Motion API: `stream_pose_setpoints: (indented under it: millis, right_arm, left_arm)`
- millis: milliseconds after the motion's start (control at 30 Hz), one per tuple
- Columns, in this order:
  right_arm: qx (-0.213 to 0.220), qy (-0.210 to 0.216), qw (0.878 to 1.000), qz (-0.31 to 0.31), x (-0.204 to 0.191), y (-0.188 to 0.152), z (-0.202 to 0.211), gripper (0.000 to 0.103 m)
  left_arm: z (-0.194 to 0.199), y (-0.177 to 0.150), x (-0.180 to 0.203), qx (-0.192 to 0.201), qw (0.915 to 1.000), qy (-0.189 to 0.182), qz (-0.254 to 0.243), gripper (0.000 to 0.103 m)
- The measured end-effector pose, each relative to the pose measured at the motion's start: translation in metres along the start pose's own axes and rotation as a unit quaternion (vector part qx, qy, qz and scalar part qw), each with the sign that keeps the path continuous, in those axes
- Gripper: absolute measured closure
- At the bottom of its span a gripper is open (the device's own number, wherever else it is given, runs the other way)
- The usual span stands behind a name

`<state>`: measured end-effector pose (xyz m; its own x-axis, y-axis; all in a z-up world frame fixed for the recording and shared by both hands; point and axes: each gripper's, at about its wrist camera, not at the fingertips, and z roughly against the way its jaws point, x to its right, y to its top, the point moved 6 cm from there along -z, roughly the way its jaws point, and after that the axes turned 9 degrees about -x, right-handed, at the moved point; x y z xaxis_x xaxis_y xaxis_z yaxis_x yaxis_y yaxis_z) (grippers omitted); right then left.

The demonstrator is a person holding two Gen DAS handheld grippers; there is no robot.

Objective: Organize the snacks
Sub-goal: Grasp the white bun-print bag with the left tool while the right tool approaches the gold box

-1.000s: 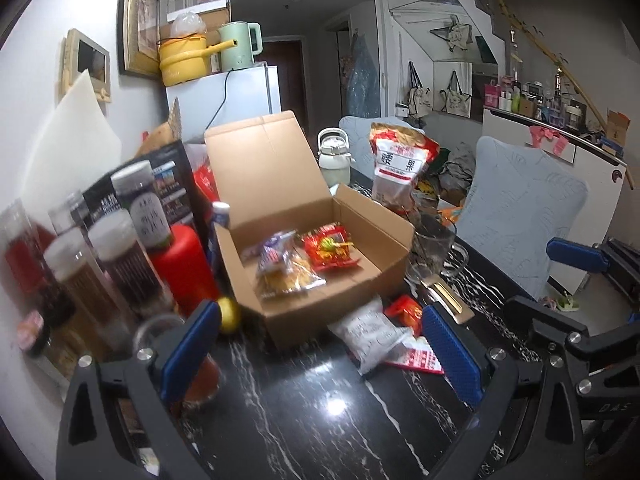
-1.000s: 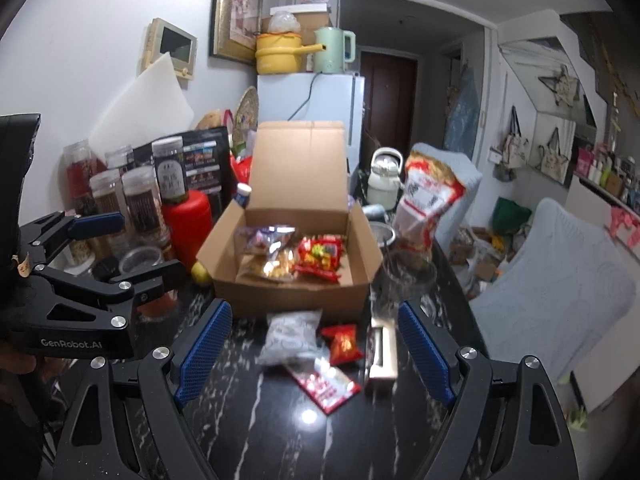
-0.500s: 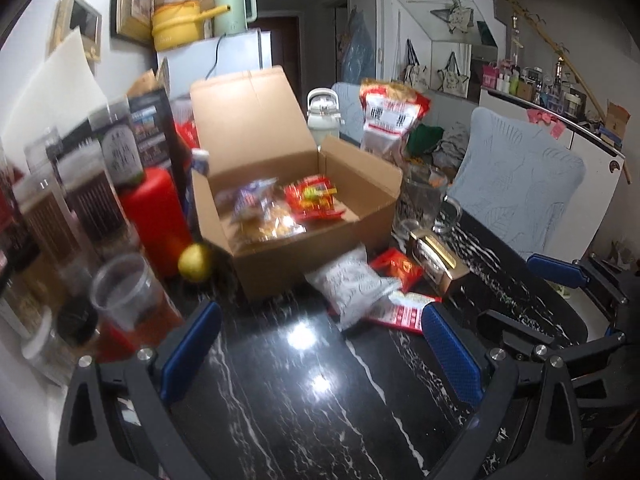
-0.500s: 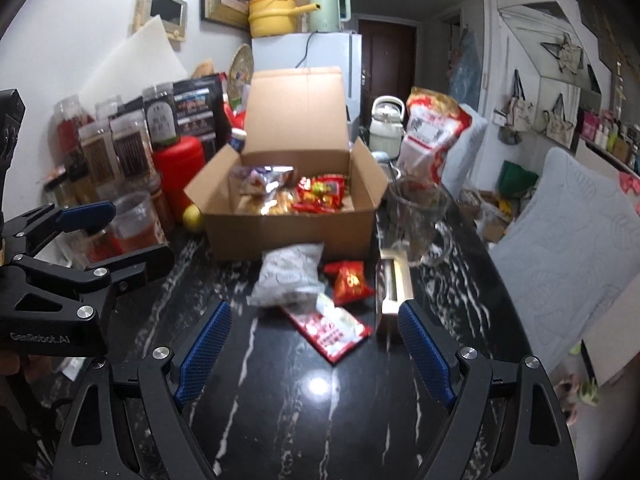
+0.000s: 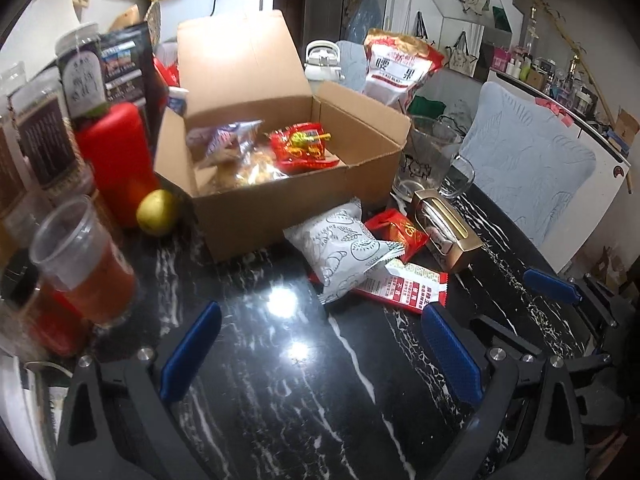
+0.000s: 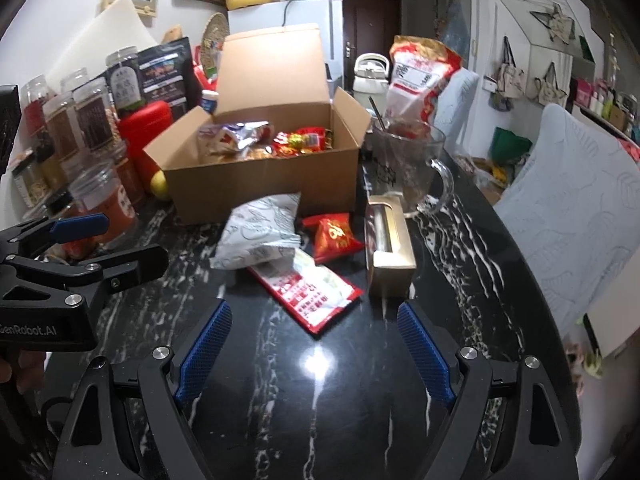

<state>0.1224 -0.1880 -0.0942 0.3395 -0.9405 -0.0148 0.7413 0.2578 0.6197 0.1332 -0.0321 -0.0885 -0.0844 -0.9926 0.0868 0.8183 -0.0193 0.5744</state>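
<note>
— Cardboard box point(image 5: 280, 204) first: plain brown corrugated board, lid flap standing upright at the back, sitting on a glossy black table point(image 5: 288, 392) veined with white. What's inside it?

— Crinkly foil and plastic packets: a silvery one point(image 5: 224, 140) to the left, a shiny red one point(image 5: 304, 148) beside it, with a clear bag of something golden under them.

— And outside the box?

— Four things just in front of it. A puffy white pouch point(image 6: 260, 232) with line drawings lies against the box's front wall. A small red sachet point(image 6: 334, 236) sits just to its right. A flat red-and-white wrapper point(image 6: 316, 292) lies partly under the pouch, nearest the cameras. A long gold carton point(image 6: 388, 240) with a clear window runs alongside them.

— The grippers?

— Left gripper point(image 5: 320, 356): blue ribbed pads spread wide, nothing between them, hanging over bare table short of the pouch. Right gripper point(image 6: 316, 348): the same, fingers apart and empty, the wrapper just ahead of them.

— Around the box?

— A glass mug point(image 6: 412, 164) to the right, a smooth red canister point(image 5: 116, 160) and a yellow round fruit point(image 5: 156, 212) to the left, and a clear plastic cup point(image 5: 84, 260) of brownish liquid nearer.
</note>
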Motion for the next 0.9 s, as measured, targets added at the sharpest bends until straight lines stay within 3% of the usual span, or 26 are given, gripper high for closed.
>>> stream_pose_setpoints:
  millis: [600,833,900]
  right_arm:
    - [-0.033,-0.020,0.998,-0.039,0.044,0.011,-0.051,0.017]
    - [-0.040,-0.021,0.998,-0.041,0.056,0.024,-0.068,0.017]
    - [-0.042,-0.022,0.998,-0.041,0.058,0.027,-0.073,0.017]
  left_arm:
    - [-0.069,0.038,0.008,-0.034,0.9993,-0.002,0.011,0.001]
    - [-0.098,0.050,0.004,-0.066,0.9974,0.004,0.027,0.001]
    - [-0.104,0.051,0.004,-0.075,0.9966,-0.011,0.032,0.001]
